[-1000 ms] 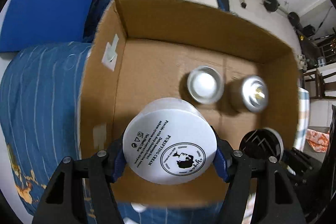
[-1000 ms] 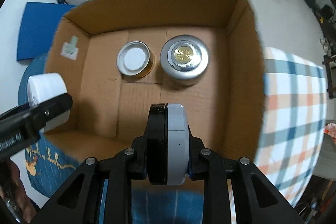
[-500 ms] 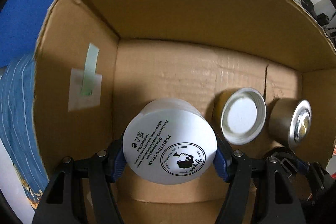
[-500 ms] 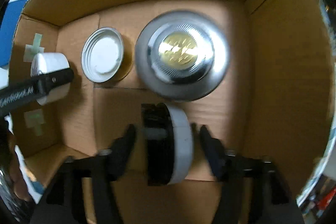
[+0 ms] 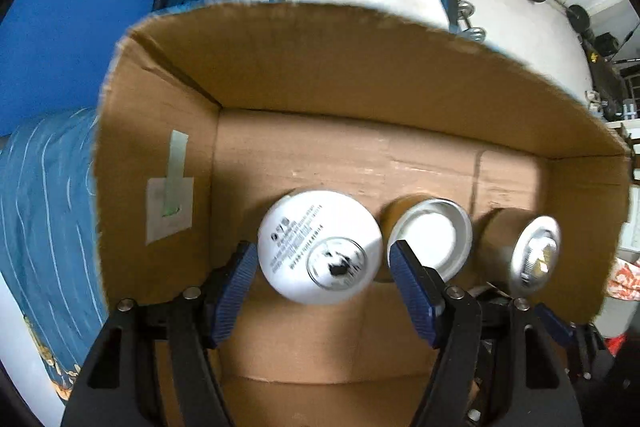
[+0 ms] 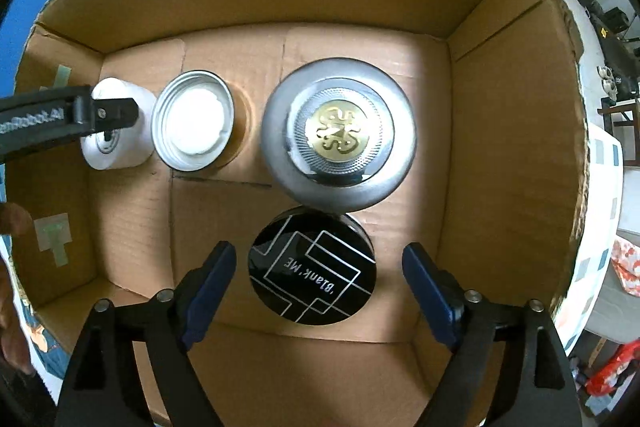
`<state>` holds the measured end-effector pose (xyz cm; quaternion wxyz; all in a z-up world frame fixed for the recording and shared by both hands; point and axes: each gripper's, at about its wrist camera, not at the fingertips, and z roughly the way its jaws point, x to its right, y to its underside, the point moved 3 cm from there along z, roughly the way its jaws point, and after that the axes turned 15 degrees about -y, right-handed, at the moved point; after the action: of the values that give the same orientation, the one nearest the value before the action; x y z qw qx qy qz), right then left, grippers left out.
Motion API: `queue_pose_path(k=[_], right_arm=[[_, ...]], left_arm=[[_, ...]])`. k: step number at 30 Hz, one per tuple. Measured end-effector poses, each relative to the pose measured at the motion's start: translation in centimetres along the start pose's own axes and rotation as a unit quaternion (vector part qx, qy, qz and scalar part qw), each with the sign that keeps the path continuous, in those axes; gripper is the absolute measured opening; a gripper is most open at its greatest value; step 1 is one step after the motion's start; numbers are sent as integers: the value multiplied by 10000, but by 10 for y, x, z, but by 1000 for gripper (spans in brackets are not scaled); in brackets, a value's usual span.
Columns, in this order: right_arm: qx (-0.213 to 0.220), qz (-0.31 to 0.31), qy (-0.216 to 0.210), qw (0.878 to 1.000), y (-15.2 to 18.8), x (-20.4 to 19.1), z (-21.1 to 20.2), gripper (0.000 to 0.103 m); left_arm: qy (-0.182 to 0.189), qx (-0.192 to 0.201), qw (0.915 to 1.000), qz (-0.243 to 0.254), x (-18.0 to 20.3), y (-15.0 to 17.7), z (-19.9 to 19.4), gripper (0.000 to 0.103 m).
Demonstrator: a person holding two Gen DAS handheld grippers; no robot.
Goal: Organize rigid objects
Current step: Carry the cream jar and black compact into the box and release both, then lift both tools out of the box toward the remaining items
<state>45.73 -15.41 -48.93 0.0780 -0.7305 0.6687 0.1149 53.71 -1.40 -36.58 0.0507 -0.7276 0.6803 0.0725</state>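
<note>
The left gripper [image 5: 322,250] pointed straight down. Its two black fingers were spread, and the blue pads [image 5: 236,279] stood a little clear of the white jar [image 5: 320,251] between them, with a narrow gap on each side. In the right wrist view, one of its fingers reached in from the left. A small part of the person's hand [image 6: 14,227] showed at that same edge.

The right gripper [image 6: 319,251] also pointed straight down. Its jaws had just been opening and stood wide. The black-lidded jar [image 6: 312,267] lay flat between them, touching neither pad. In the left wrist view, part of the right gripper showed just to the right of the left one.
</note>
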Motion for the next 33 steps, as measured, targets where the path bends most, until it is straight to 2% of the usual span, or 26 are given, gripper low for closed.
queue_pose_path(k=[4,6,9,11,13,19,26,33], right_arm=[[104,-63,92,9999,5,-10,-8,89],[161,-70,137,9998,8,-16,-13,96],[256,-32,73,9996,19,-20,-23,103],[307,32,-5,9995,25,-20,-29,103],[398,47,5,9992,33,-24,-36,103],[695,-25,85,9975,57,-27,-71,103],[1048,-159,105,9943,85,-35,-106,103],[1474,-234,57,9888,118,-41,-137,103]], left_arm=[[6,196,9998,48,-2,17,-27,76],[-63,375,9992,84,-7,25,-44,77],[-16,525,9986,-12,-24,34,-60,91],[-69,628,9980,-39,-23,39,-67,93],[-39,702,9975,-40,-21,48,-72,100],[73,1095,9937,-244,-31,80,-100,100],[-86,1561,9874,-261,-33,120,-121,100],[-72,1919,9807,-376,-48,163,-148,100]])
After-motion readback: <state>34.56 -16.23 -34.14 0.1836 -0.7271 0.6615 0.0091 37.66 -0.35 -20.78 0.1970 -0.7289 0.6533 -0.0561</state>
